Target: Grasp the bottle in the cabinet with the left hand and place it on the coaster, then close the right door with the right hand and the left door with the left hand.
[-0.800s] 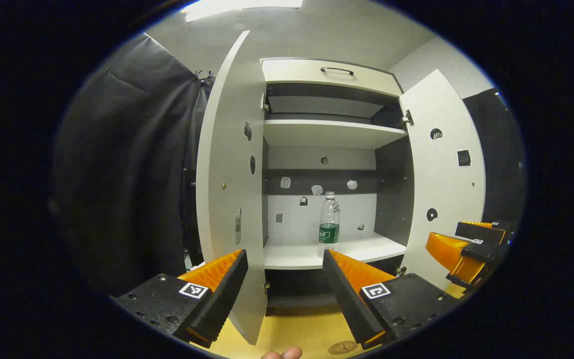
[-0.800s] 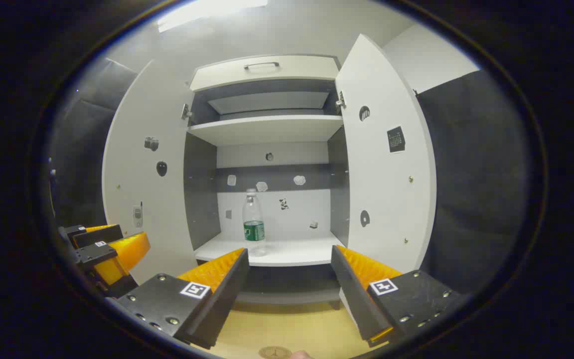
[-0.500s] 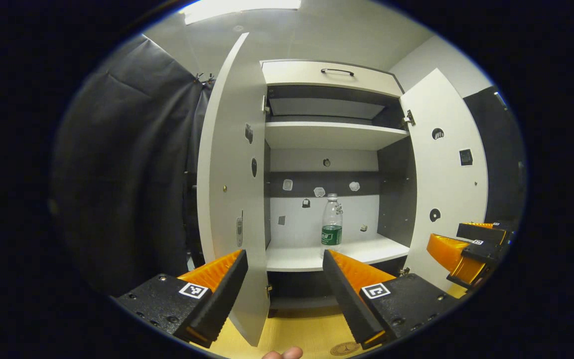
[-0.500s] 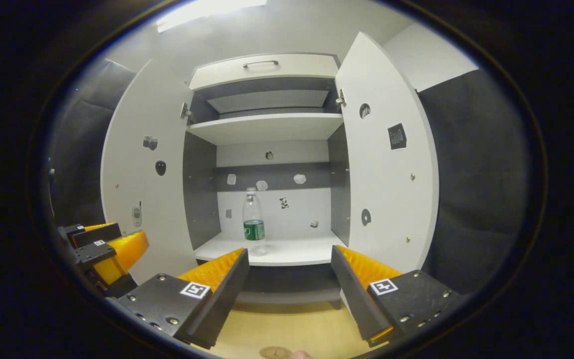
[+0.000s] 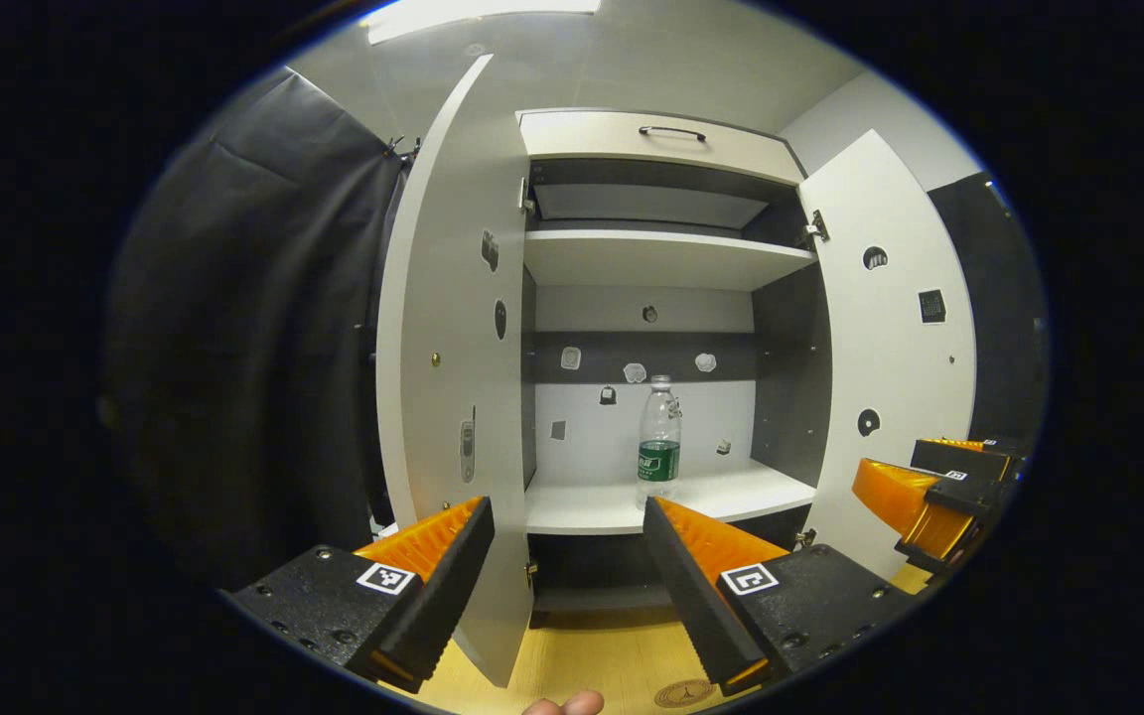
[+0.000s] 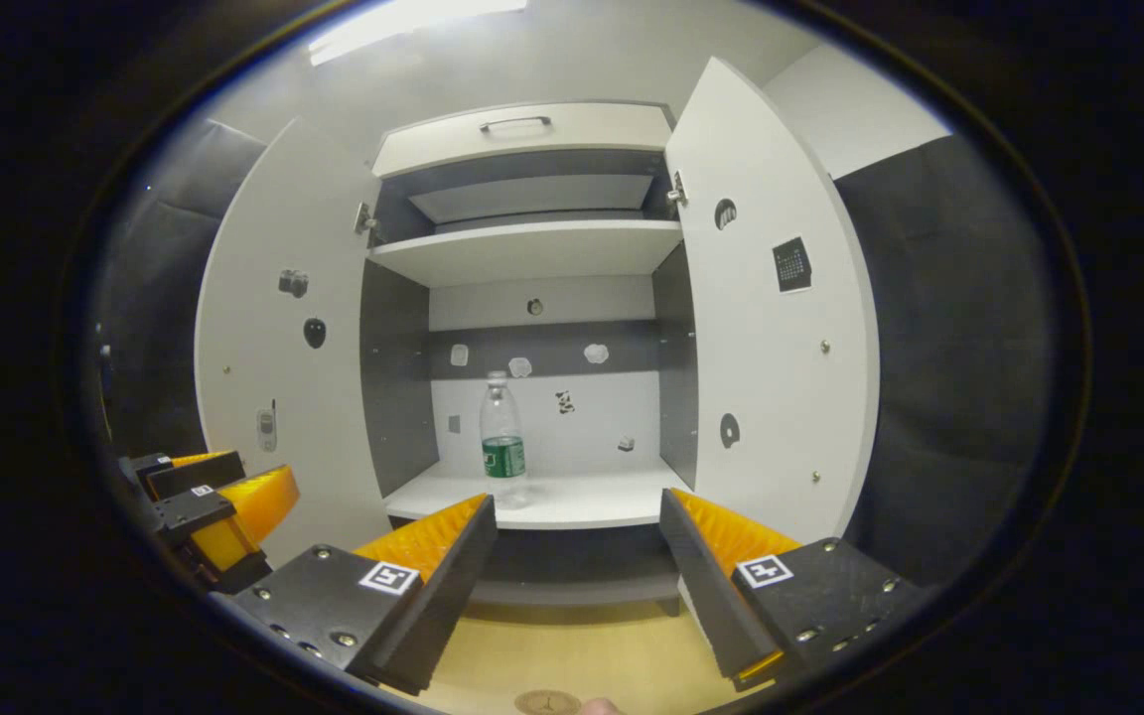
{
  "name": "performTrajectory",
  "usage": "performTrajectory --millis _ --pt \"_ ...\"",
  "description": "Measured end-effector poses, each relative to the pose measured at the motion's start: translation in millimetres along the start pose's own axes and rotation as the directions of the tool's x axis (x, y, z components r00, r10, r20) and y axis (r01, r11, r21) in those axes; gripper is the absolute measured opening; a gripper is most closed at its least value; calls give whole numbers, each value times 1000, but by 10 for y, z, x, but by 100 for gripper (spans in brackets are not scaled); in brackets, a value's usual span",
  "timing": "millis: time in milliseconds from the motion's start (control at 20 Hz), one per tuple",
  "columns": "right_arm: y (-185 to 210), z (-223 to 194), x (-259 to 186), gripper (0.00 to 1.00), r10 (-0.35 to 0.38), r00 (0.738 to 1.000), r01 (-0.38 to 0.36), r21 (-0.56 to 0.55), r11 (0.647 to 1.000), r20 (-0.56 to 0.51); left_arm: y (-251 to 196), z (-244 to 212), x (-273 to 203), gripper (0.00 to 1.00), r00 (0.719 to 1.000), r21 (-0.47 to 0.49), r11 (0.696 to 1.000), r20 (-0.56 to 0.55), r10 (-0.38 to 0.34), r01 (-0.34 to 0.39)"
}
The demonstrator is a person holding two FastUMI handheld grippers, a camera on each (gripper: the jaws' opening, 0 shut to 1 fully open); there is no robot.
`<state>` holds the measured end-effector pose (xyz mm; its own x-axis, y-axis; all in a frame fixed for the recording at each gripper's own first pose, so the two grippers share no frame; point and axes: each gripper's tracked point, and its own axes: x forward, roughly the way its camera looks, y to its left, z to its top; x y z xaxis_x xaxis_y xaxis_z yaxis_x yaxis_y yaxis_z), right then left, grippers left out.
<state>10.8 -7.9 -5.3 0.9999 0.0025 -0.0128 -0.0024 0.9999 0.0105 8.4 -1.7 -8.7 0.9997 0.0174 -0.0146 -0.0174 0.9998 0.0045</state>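
The left door (image 5: 448, 328) stands edge-on just beside the left gripper (image 5: 567, 526), whose jaws gape wide and empty, so a reach could clip it. In the cabinet (image 5: 651, 149), the bottle (image 5: 658, 432) stands alone on the lower shelf (image 5: 622, 506). The right gripper (image 6: 577, 526) is spread empty too.

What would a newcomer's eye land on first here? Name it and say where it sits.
The white cabinet with both doors swung wide open, and the lone clear bottle with a green label standing upright on its lower shelf. Nearer the camera, the right gripper and left gripper both gape open, short of the shelf.
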Motion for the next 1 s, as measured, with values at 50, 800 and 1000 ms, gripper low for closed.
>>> performTrajectory --millis 50,800,1000 --pt "0 -7 5 100 2 1000 -2 -1 1000 -3 -3 -8 14 96 1000 3 1000 2 0 0" --pt "-212 -169 127 100 -32 998 31 -27 999 -48 -394 -161 877 96 997 2 998 -25 -70 70" --pt "-294 -259 188 100 -54 996 50 -48 998 -73 -532 -188 1283 96 994 0 995 -34 -99 99"
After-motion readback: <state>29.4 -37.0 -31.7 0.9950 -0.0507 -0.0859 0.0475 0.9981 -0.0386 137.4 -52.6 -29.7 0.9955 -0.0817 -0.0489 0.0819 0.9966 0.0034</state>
